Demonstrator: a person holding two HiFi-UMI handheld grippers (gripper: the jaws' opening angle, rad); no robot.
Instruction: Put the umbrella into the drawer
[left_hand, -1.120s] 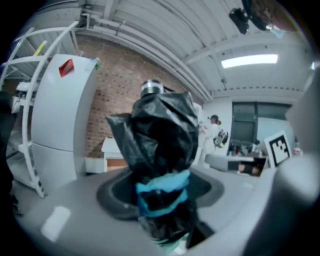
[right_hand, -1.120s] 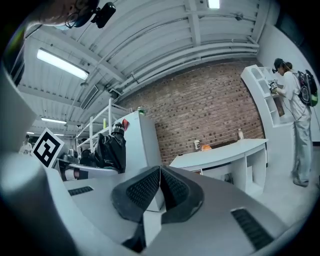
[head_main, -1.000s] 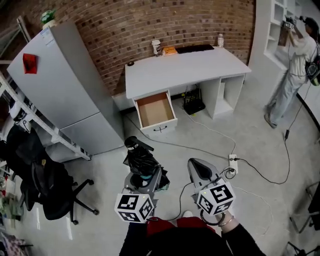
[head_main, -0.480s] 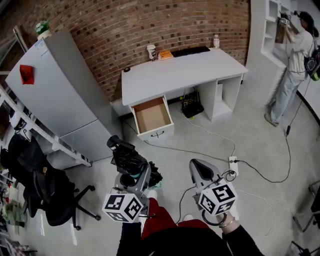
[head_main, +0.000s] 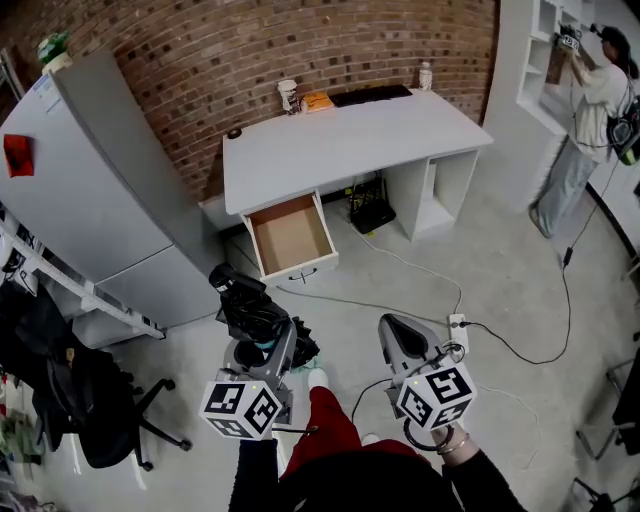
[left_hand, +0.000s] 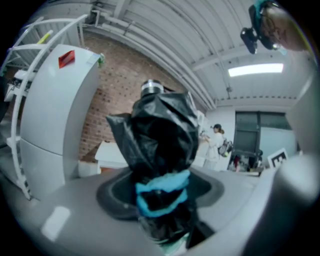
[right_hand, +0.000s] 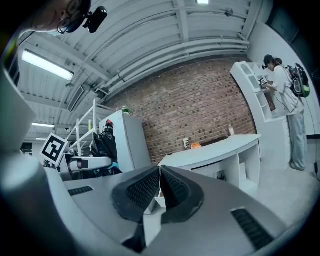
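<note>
The left claw (head_main: 262, 345) is clamped on a folded black umbrella (head_main: 250, 308). The umbrella has a blue strap round it and sticks out past the jaws, above the floor (head_main: 520, 290). The right claw (head_main: 398, 336), at 3 o'clock of the left one, has its jaws pressed together on nothing. The open drawer (head_main: 290, 235) is at 12 o'clock of the umbrella, well apart from it, pulled out from under the white surface (head_main: 350, 140). A grey fridge (head_main: 90, 170) stands at 10 o'clock.
</note>
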